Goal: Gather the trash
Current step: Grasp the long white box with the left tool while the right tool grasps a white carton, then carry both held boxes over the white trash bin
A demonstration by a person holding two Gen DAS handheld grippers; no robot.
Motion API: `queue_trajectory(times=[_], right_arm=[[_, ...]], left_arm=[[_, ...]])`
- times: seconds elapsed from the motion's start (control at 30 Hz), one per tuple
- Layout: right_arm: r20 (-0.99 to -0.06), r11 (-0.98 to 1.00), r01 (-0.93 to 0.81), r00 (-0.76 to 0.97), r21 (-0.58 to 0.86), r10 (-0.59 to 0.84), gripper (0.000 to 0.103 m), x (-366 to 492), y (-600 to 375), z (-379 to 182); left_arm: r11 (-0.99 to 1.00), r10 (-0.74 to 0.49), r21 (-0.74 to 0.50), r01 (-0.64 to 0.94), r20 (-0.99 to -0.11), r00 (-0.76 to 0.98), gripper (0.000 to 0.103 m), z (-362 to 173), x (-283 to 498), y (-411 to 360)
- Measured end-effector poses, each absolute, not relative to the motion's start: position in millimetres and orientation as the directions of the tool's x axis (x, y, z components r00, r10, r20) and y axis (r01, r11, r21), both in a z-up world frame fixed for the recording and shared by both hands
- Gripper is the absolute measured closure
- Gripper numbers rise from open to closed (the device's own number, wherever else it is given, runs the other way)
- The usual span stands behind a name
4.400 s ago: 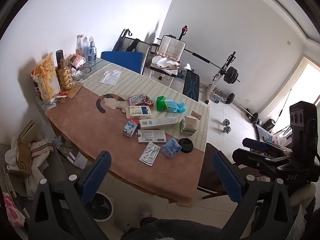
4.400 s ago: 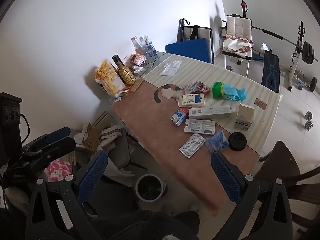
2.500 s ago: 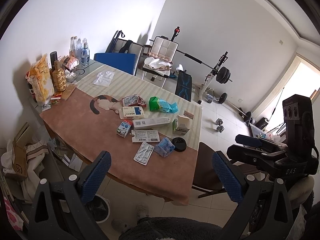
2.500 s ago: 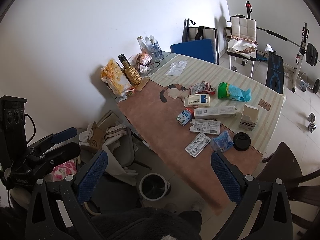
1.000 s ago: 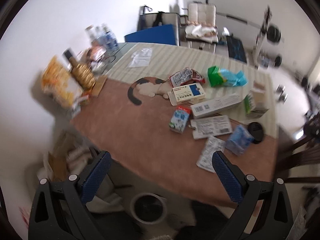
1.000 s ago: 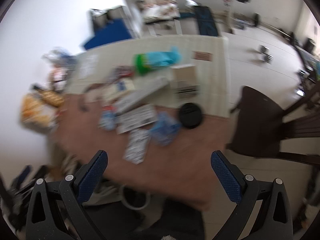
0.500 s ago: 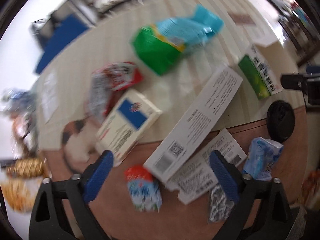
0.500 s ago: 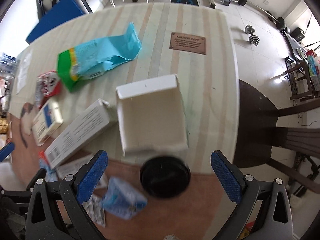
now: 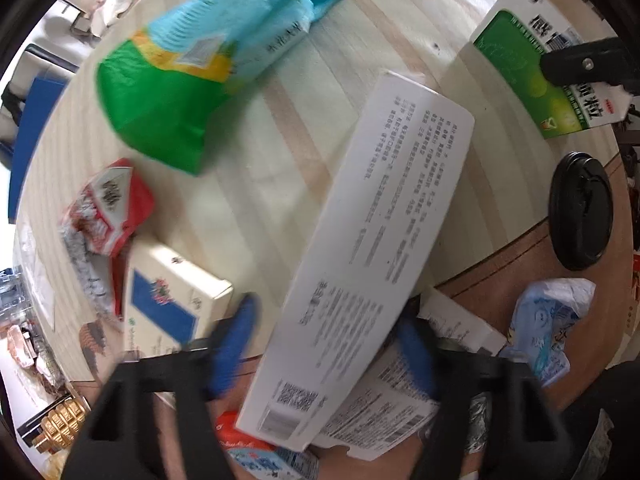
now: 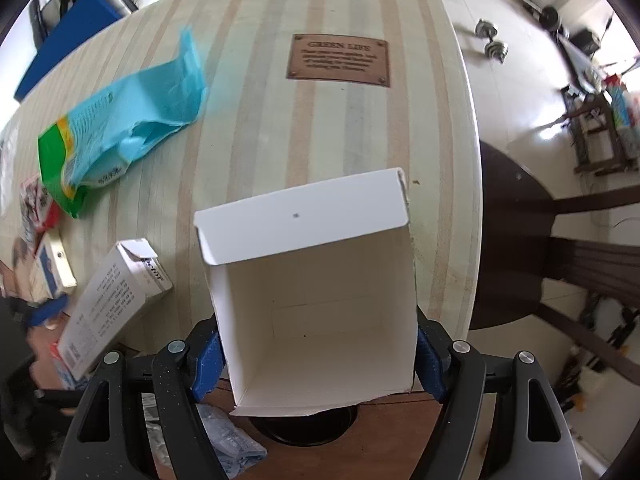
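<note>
Dropped from high above the room down onto the cluttered table point(image 10: 256, 40), jaws just closing: left gripper point(image 9: 324, 344) straddling the long white carton point(image 9: 360, 264) (contact blurred), right gripper point(image 10: 316, 356) clamped on the open-topped box point(image 10: 316, 300) standing upright.

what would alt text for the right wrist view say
Seen from above, the right gripper has its blue pads against both sides of an open, empty white carton on a striped table, with a green-and-blue bag to the left.
</note>
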State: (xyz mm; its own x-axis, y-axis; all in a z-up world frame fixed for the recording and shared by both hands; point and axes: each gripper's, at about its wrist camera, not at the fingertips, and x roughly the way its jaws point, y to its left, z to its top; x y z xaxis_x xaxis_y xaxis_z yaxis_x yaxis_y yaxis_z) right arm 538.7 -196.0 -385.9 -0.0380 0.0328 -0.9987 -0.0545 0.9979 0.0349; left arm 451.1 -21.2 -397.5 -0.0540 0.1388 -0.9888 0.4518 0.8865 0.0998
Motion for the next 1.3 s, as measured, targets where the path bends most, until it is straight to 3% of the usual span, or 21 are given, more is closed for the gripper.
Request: queue_trajectory(times=[0.3, 0.77, 1.0, 1.3], right_arm=[[-1.0, 0.995, -0.098, -0.028, 0.018, 0.015, 0.028, 538, -192, -377], [-0.991, 0.982, -0.179, 0.101, 0.066, 0.085, 0.028, 499, -175, -295], [-0.973, 0.941, -0.316, 0.149, 0.12, 0.174, 0.028, 432, -136, -241], [-0.956, 0.816, -0.537, 0.057, 0.212, 0.286, 0.028, 285, -59, -221]], left_arm=[[0.92, 0.123, 0.11, 0.376, -0.992, -0.01, 0.053, -369, 450, -12], [0.997, 0.07, 0.074, 0.009, -0.975, 0.21, 0.053, -251, 392, 19], [0.977, 0.085, 0.022, -0.214, -0.953, 0.291, 0.053, -222, 303, 66], [0.808, 0.106, -0.085, -0.583, -0.952, 0.287, 0.053, -221, 102, 119]])
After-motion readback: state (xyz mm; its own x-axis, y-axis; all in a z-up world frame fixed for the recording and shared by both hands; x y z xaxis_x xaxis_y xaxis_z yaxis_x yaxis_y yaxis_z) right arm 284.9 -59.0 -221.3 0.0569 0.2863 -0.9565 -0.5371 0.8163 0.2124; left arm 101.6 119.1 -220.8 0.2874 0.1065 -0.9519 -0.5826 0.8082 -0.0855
